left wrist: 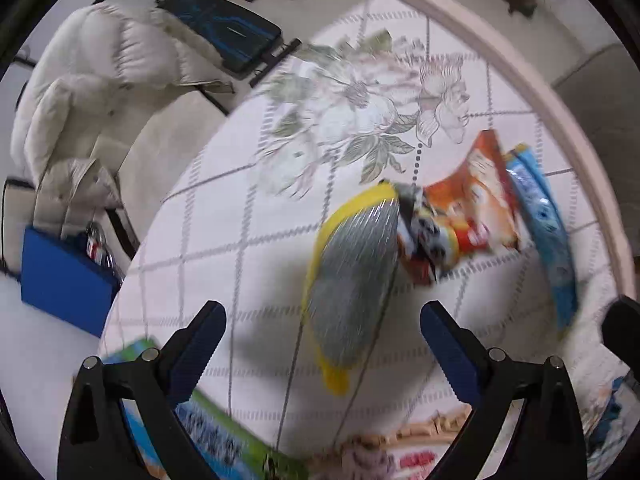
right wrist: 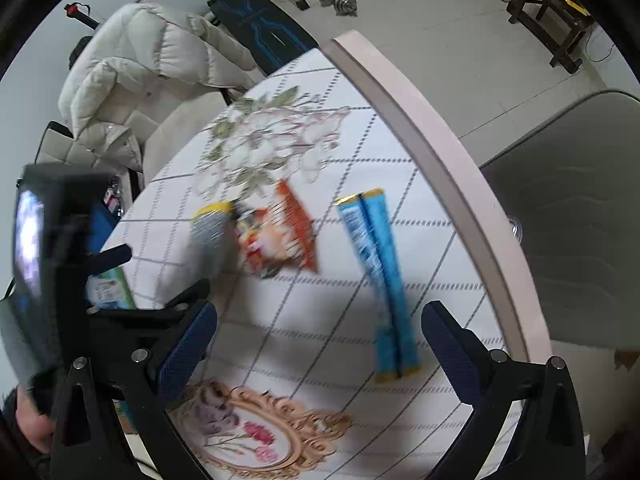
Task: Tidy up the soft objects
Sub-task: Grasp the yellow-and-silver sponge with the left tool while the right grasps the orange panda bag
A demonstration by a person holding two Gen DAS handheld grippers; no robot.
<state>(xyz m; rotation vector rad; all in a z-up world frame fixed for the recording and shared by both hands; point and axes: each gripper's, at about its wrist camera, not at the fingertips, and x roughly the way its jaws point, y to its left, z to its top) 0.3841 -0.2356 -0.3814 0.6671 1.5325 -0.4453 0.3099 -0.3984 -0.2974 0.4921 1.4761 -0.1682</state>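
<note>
blue packet (right wrist: pixel 380 280) near table rim (right wrist: pixel 452 184), seemingly apart

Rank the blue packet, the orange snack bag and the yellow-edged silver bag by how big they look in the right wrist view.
1. blue packet, longest and nearest the camera, so unsure.
2. orange snack bag.
3. yellow-edged silver bag, blurred; close to the orange one.

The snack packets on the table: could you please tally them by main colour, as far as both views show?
Yellow and silver packet: 1
Orange packet: 1
Blue packet: 1
Green and blue packet, at the near-left table edge: 1
Total: 4
</note>
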